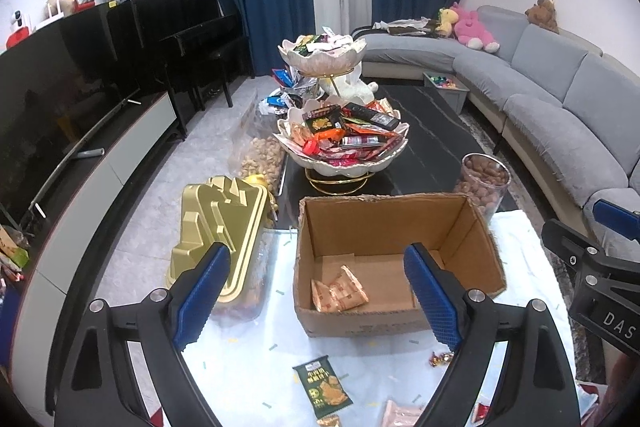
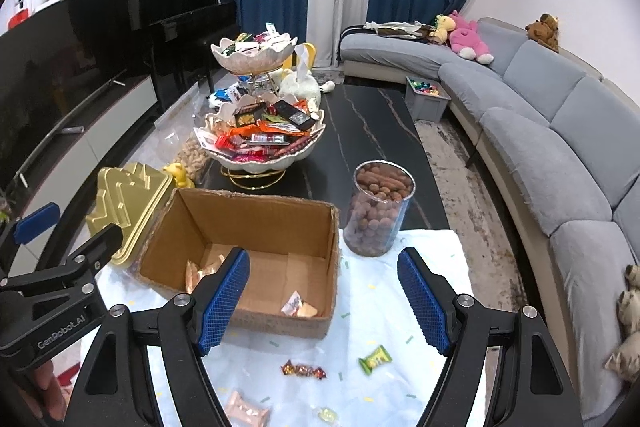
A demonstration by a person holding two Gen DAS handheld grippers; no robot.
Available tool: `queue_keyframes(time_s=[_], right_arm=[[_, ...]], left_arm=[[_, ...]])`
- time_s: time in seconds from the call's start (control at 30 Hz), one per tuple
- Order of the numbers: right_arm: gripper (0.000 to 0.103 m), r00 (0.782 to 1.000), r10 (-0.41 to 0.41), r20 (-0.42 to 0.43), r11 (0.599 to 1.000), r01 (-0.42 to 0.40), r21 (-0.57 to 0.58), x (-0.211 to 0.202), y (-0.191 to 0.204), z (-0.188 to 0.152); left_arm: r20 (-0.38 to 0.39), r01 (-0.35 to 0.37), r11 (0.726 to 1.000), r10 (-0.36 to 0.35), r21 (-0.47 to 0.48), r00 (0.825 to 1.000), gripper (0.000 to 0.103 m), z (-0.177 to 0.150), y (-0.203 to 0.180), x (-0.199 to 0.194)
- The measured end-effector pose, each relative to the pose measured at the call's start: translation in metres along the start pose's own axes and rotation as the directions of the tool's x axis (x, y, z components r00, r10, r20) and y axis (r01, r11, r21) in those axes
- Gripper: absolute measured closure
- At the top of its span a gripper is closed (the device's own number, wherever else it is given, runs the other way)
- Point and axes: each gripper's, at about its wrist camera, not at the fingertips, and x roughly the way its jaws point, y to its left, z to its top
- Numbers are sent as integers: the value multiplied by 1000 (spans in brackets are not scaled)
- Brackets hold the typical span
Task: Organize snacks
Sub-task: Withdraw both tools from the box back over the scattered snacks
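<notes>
Both grippers, left [image 1: 316, 291] and right [image 2: 323, 301], spread wide, empty, above cardboard box [image 1: 384, 227]. Orange packets [image 1: 338, 293] inside box; green packet [image 1: 322, 389] and candies [image 2: 303, 370] lie in front of box.

One box [image 2: 256, 227] holds three packets [image 1: 340, 293]. One nut jar [image 2: 378, 215], one gold lid [image 2: 128, 211] beside it; two tiered bowls [image 2: 264, 143] behind.

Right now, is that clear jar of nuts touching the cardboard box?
Apart. The right wrist view shows a strip of white cloth and dark table between the jar and the box wall; they stand side by side without meeting.
</notes>
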Motion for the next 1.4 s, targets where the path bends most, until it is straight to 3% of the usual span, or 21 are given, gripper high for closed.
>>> queue_keyframes(time_s=[0.77, 1.0, 1.1, 1.4], right_arm=[[26, 998, -27, -50, 999, 29, 40, -32, -32, -64], [26, 996, -54, -74, 996, 59, 63, -38, -43, -86], [19, 994, -65, -84, 995, 71, 70, -40, -46, -96], [18, 991, -99, -91, 991, 107, 83, -51, -52, -121]], left_arm=[[-14, 42, 998, -42, 47, 999, 14, -53, -35, -41], [-24, 56, 996, -55, 72, 998, 10, -71, -46, -47], [-25, 59, 995, -57, 81, 998, 7, -81, -50, -50], [-36, 75, 993, -72, 92, 997, 2, -106, -55, -55]])
